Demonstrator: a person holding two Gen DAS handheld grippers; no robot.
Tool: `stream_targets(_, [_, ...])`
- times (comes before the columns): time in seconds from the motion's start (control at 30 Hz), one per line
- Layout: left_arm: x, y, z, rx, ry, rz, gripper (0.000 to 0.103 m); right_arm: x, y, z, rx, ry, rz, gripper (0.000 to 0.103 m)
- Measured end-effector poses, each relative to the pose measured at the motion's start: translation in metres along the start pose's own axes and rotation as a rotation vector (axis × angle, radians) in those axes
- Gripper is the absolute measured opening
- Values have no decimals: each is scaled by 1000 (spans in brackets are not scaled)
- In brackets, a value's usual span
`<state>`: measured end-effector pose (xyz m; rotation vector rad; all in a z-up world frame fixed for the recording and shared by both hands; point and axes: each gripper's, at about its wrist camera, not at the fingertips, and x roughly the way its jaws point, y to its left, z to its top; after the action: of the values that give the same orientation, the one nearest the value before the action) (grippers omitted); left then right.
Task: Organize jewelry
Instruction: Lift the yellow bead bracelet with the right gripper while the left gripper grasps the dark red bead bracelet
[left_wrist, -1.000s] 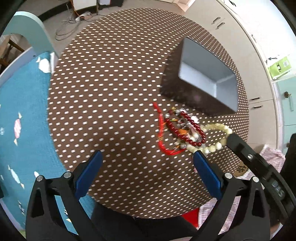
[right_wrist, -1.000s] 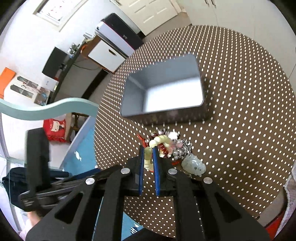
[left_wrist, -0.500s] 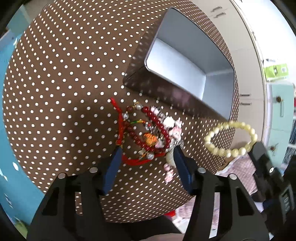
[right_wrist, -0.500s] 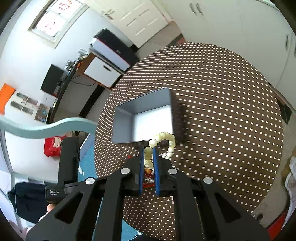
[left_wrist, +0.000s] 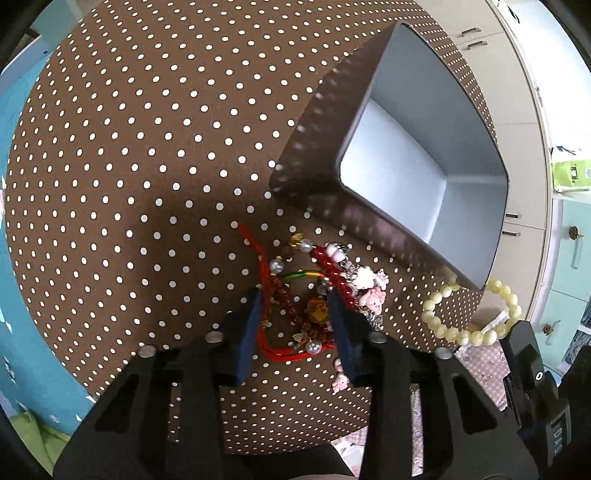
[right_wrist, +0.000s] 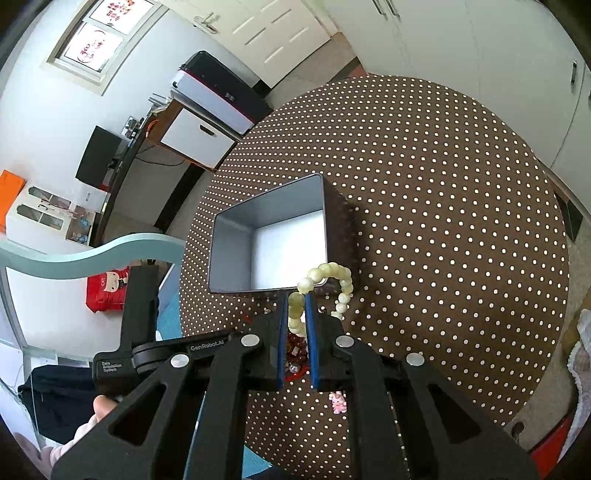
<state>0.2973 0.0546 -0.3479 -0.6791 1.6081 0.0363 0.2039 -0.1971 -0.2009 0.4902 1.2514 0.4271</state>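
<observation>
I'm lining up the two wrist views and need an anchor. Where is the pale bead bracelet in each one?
Left wrist view: the pale bead bracelet hangs at lower right, beside the near corner of the grey box.
Right wrist view: the bracelet is at centre, pinched in the right hand-held gripper, in front of the box's near wall.
Shared landmark: the open grey box on the dotted brown tabletop.

left wrist: close, steep down | right wrist: higher, oblique | shared: box (left_wrist: 424, 177) (right_wrist: 273, 240), table (left_wrist: 129, 166) (right_wrist: 443, 221)

Bright room — white cabinet doors (right_wrist: 461, 44), window (right_wrist: 99, 40), dark monitor (right_wrist: 96, 157), teal rug (left_wrist: 14, 258).
</observation>
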Motion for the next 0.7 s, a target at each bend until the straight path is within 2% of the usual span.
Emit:
stream_targets(0.2, [7, -1, -3, 32, -8, 27, 27, 2, -3, 3, 6, 9, -1, 8])
stream_targets(0.37, [1, -31, 0, 185, -76, 147, 25, 4, -4, 7, 3, 17, 4, 8])
stream_targets(0.43, [4, -39, 4, 220, -78, 171, 25, 6, -5, 8, 4, 22, 4, 8])
stream_targets(0.53, [9, -48, 10, 271, -78, 232, 18, 7, -6, 9, 7, 25, 4, 8])
stream_targets(0.63, [14, -56, 16, 309, -84, 230, 10, 7, -6, 10, 7, 23, 7, 8])
stream_targets(0.7, [15, -61, 21, 324, -82, 225, 8, 8, -7, 10, 13, 28, 5, 8])
